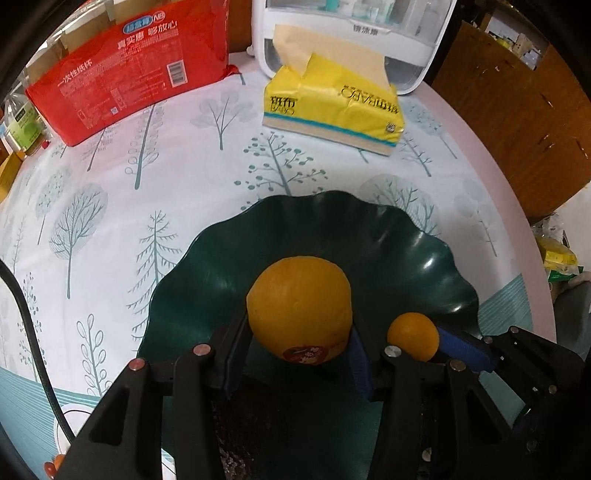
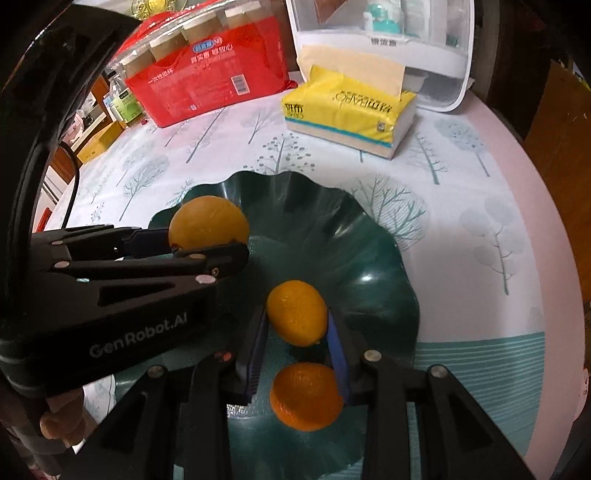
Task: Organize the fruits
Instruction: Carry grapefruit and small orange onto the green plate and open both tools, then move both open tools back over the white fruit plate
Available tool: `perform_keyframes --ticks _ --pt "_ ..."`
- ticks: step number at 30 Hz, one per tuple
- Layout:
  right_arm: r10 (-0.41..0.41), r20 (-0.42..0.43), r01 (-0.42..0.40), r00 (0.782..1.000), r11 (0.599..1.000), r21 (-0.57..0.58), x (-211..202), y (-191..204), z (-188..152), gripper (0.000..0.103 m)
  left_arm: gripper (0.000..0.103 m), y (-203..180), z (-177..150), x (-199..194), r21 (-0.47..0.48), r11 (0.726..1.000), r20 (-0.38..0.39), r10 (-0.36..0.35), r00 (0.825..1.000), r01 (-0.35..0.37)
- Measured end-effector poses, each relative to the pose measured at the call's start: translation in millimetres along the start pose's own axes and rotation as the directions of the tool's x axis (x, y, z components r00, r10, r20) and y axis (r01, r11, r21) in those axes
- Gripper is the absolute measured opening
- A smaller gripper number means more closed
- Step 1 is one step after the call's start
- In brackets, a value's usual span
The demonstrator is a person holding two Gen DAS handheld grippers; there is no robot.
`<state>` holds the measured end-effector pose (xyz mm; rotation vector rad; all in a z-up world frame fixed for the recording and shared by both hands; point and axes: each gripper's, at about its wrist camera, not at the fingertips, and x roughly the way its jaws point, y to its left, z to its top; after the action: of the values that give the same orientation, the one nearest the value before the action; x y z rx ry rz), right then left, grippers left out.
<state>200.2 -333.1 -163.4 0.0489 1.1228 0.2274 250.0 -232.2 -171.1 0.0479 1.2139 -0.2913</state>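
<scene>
Both tools are over the dark green wavy-edged fruit plate (image 1: pixel 369 221) on the tree-print worktop (image 1: pixel 110 184), each w/ fruit clamped.

Left tool (image 1: pixel 295 354): pads pressed on either side of a big orange (image 1: pixel 299 306) w/ a red sticker near its underside; it sits above the plate's middle, not yet let go. Whether it touches the plate, can't tell.

Right tool (image 2: pixel 297 332): narrow grip on a small orange (image 2: pixel 297 312), also held over the plate interior. Directly below it in the right wrist view lies another small orange (image 2: pixel 306 397), deeper in colour, already resting in the plate.

Progress, as I read it: one fruit is in, two more are at the plate and need only releasing, so it's well along. No loose fruit shows on the worktop, though parts are out of view.

Left to do: open both tools, pull clear w/o knocking the fruit. Round fruit on a sloped plate may roll toward the centre and bump.

Behind: yellow tissue pack (image 1: pixel 332 107), red paper-cup bag (image 1: pixel 125 66), white storage box (image 1: pixel 351 33).
</scene>
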Motion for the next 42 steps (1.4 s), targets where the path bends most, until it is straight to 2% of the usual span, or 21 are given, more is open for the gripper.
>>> perform_keyframes --ticks 4,5,6,8,9,13,20,33,42 --pt "0.005 -0.005 -0.005 1.0 1.0 0.005 4 0 -1 0.034 0.049 0 0 2 0.007 1.0 0.001 0.009 1.0 -0.009" --pt "0.006 -0.007 -0.006 1.0 1.0 0.004 4 1 -1 0.034 0.056 0 0 1 0.008 1.0 0.005 0.007 1.0 -0.007" --pt "0.006 -0.009 -0.006 1.0 1.0 0.003 5 1 -1 0.034 0.069 1 0 0 0.005 1.0 0.007 0.002 1.0 -0.002" --pt "-0.005 -0.014 0.005 1.0 1.0 0.002 6 2 -2 0.036 0.082 2 0 -5 -0.011 1.0 0.021 -0.018 1.0 0.018" --pt "-0.014 -0.013 0.014 1.0 1.0 -0.002 5 3 -3 0.039 0.085 3 0 -7 -0.015 1.0 0.023 -0.024 0.999 0.025" --pt "-0.021 -0.002 0.021 1.0 1.0 0.002 1 4 -6 0.047 0.09 2 -2 -12 -0.023 1.0 0.017 -0.016 1.0 0.017" --pt "-0.022 0.019 0.022 1.0 1.0 0.021 -10 2 -6 0.049 0.101 2 -9 -26 -0.03 1.0 0.04 0.001 0.999 0.0" --pt "-0.034 0.046 0.033 0.998 0.999 0.021 -33 10 -15 0.049 0.102 11 -28 -65 -0.075 0.997 0.084 0.009 0.996 -0.003" --pt "-0.061 0.076 0.058 0.995 0.998 0.035 -59 23 -27 0.049 0.102 23 -50 -102 -0.09 0.995 0.133 -0.017 0.991 0.029"
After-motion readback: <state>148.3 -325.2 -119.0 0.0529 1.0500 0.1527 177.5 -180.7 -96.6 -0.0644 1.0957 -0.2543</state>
